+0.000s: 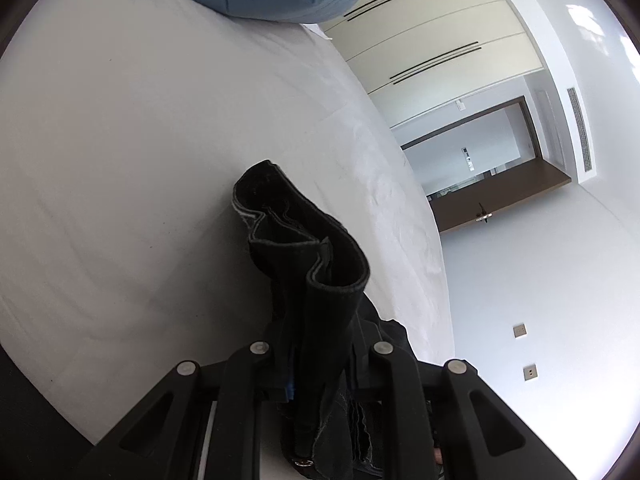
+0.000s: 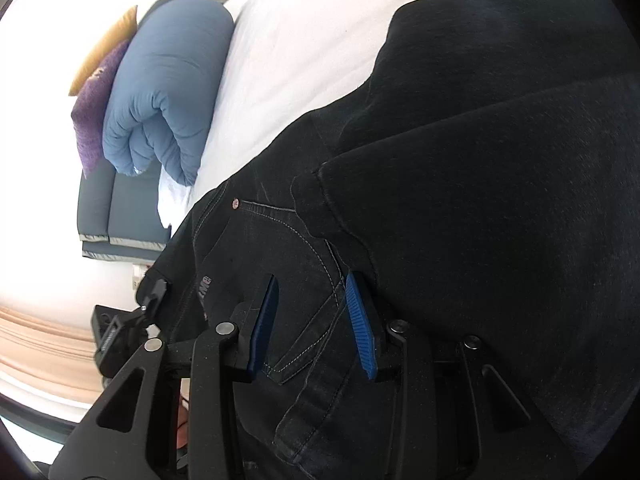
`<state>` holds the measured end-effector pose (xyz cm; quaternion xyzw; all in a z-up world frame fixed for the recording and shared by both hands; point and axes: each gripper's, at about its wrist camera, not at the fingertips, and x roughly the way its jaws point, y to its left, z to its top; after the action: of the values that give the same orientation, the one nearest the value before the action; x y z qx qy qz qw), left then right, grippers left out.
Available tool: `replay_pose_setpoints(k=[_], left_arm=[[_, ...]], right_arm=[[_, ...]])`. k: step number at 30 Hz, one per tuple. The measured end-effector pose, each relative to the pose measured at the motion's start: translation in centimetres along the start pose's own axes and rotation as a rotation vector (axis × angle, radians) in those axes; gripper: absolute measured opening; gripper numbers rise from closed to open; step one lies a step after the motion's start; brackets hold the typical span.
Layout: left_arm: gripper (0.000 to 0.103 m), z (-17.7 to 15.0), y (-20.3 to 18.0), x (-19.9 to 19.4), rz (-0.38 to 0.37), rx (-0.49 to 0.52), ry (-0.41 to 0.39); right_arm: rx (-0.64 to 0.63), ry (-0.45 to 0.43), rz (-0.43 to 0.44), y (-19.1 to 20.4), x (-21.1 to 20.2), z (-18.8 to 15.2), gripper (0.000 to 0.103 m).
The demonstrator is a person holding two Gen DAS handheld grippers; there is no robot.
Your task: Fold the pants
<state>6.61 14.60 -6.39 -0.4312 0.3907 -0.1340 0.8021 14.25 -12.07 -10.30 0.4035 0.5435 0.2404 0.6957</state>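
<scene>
The black jeans (image 2: 480, 200) lie on the white bed, partly folded, with a leg laid over the pocket area. My right gripper (image 2: 316, 320) is open, its blue pads (image 2: 360, 320) set either side of a front pocket at the waist end. My left gripper (image 1: 316, 364) is shut on a bunched part of the pants (image 1: 304, 248), whose hemmed edges stick up past the fingers above the sheet.
The white bed sheet (image 1: 140, 160) spreads to the left. A rolled blue duvet (image 2: 168, 92) lies at the bed's far end, with purple and yellow pillows (image 2: 96, 108) beside it. White wardrobes (image 1: 432, 40) and a doorway (image 1: 480, 168) stand past the bed edge.
</scene>
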Motion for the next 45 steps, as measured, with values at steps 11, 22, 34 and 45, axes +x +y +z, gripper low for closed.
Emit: replay_pose_setpoints(k=[11,22,34,45], left_arm=[[0.018,-4.8,-14.1,2.1,0.038,0.486,0.064],[0.018,-19.8,-20.0,9.3,0.144,0.968,0.307],[0.018,-23.3,-22.2,10.5,0.223,1.154,0.292],[0.018,-27.1,-23.6,10.0,0.216,1.25,0.295]], right_arm=[[0.05,-0.151,0.173,1.3,-7.6,0.4,0.071],[-0.004,-0.182,0.225,0.2,-15.4,0.0,0.075],[-0.035,-0.106,-0.017,-1.8,-16.5,-2.8,0.076],[-0.106,-0.141,-0.154,-2.0,-16.3,-3.4,0.014]])
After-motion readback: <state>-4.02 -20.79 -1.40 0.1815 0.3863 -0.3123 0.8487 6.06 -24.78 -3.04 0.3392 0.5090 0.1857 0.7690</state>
